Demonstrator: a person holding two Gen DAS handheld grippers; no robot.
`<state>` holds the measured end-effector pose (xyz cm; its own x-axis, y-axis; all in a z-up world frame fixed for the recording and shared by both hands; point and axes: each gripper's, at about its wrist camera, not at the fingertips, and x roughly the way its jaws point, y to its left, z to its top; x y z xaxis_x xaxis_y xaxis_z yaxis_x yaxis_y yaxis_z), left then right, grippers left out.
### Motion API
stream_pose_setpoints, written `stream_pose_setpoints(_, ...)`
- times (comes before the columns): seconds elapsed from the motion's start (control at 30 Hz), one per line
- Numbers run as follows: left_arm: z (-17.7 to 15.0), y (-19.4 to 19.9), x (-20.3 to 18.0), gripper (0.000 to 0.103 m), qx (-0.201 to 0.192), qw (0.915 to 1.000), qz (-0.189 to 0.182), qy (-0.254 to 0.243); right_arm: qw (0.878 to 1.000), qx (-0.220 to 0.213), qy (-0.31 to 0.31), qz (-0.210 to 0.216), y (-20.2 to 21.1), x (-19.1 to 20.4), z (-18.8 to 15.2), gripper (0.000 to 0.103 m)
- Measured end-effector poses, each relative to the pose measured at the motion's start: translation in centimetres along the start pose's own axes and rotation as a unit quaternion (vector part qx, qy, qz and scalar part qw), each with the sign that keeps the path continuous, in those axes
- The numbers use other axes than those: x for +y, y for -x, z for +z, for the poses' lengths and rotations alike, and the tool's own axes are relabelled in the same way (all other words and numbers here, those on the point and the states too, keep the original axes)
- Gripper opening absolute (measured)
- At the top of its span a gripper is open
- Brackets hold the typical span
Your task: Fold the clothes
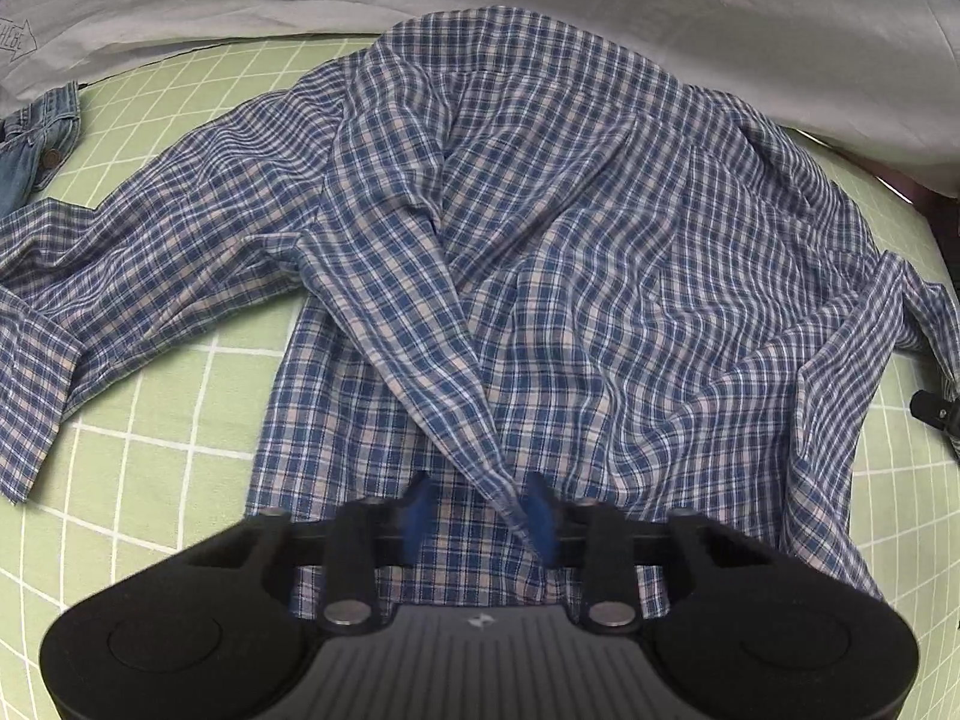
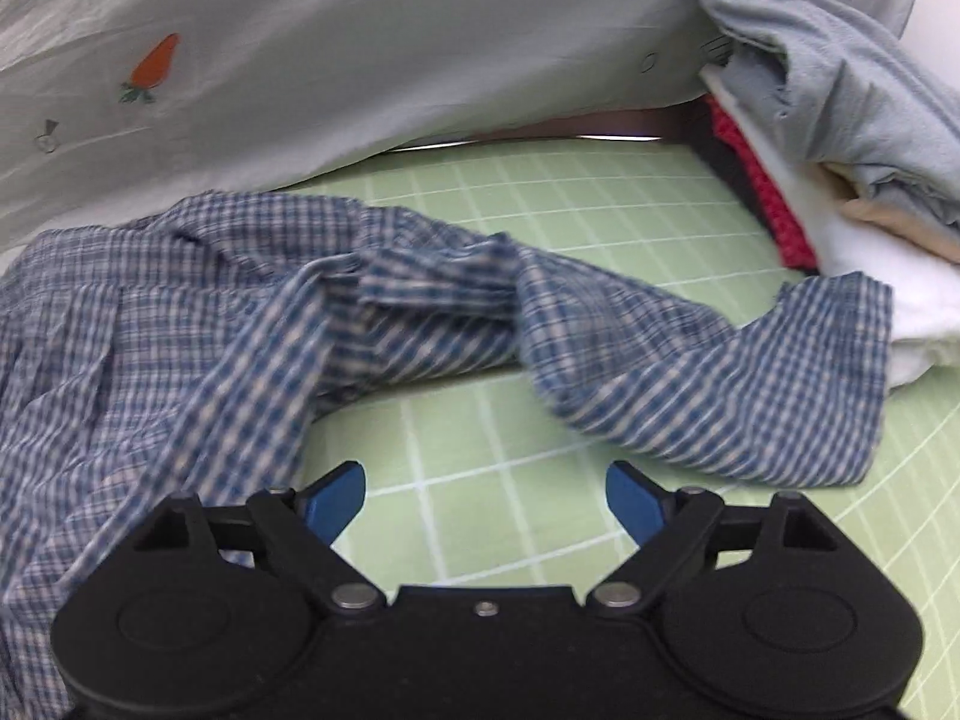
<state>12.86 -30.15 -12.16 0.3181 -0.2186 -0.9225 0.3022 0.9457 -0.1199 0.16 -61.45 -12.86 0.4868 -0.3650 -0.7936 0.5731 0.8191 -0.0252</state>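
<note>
Pinching the plaid shirt [image 1: 540,276] hem corner, left gripper [image 1: 480,516] readies a fold while right gripper [image 2: 485,501] hangs spread wide over the green mat [image 2: 480,480].

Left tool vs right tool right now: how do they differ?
The left tool has its jaws fairly close, with the plaid shirt's hem between them; the right tool is spread wide and holds nothing. Left sits over shirt fabric, right over the bare green grid sheet. Both have blue fingertips.
</note>
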Motion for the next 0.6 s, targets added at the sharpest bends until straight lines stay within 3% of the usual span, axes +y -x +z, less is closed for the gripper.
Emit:
stream_pose_setpoints(0.13,0.0,1.4,1.2,0.002,-0.034,0.9994,0.008,-0.006,0.999,-0.003,0.027,0.03,1.3,2.3,-0.5,0.088)
stream_pose_setpoints(0.23,0.7,3.8,4.8,0.002,-0.066,0.9967,0.038,0.027,0.998,-0.007,0.038,0.044,2.4,3.1,-0.7,0.088)
stream_pose_setpoints(0.33,1.2,5.8,10.1,0.002,-0.098,0.9857,0.106,0.087,0.998,-0.004,0.041,0.057,3.0,3.4,-1.1,0.088)
stream_pose_setpoints(0.4,1.4,6.4,12.8,0.005,-0.097,0.9787,0.134,0.122,0.997,0.003,0.041,0.068,3.4,3.5,-1.5,0.088)
stream_pose_setpoints(0.5,0.7,7.8,14.1,0.026,-0.102,0.977,0.121,0.143,0.996,0.012,0.04,0.083,3.9,3.6,-2.1,0.088)
stream_pose_setpoints(0.57,0.0,8.4,13.6,0.057,-0.104,0.9792,0.103,0.14,0.994,0.018,0.036,0.098,4.3,3.5,-2.6,0.088)
stream_pose_setpoints(0.6,-0.4,8.5,13.0,0.064,-0.103,0.981,0.094,0.136,0.993,0.025,0.034,0.106,4.4,3.4,-3.0,0.088)
